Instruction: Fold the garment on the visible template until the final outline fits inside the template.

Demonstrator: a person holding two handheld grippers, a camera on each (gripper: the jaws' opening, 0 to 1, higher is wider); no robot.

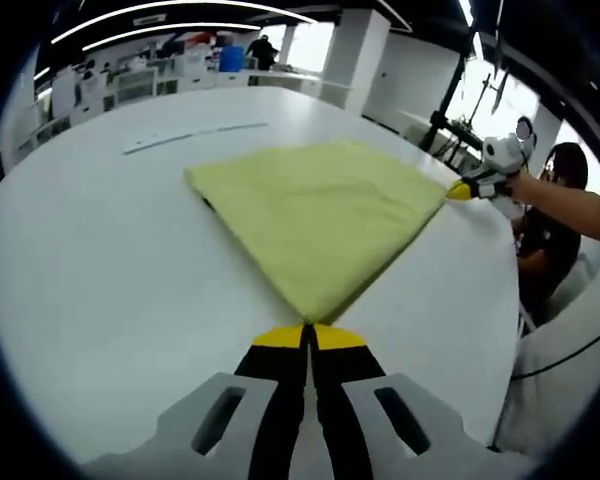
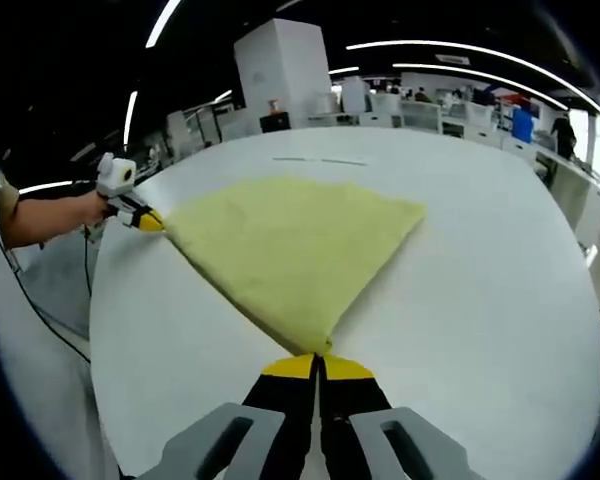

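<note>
1. The left gripper point(image 1: 307, 335) is pinching one corner of the garment point(image 1: 320, 215), its yellow-tipped jaws pressed together on the cloth at the bottom of the left gripper view.
2. The right gripper point(image 2: 318, 365) is pinching another corner of the same garment, jaws pressed together, at the bottom of the right gripper view.
3. The garment, a yellow-green cloth folded into a flat four-sided shape, is lying spread on the white table point(image 1: 100, 270), stretching between the two grippers.
4. A thin pale strip point(image 1: 195, 135) is lying on the table beyond the garment, well apart from it.
5. Dark edges are peeking out from under the garment along two of its sides.
6. A person's hand point(image 2: 80, 210) is holding the left gripper at the table's edge in the right gripper view.
7. Desks, white pillars and ceiling light strips are filling the room behind the table; a distant person point(image 1: 263, 48) is standing there.
</note>
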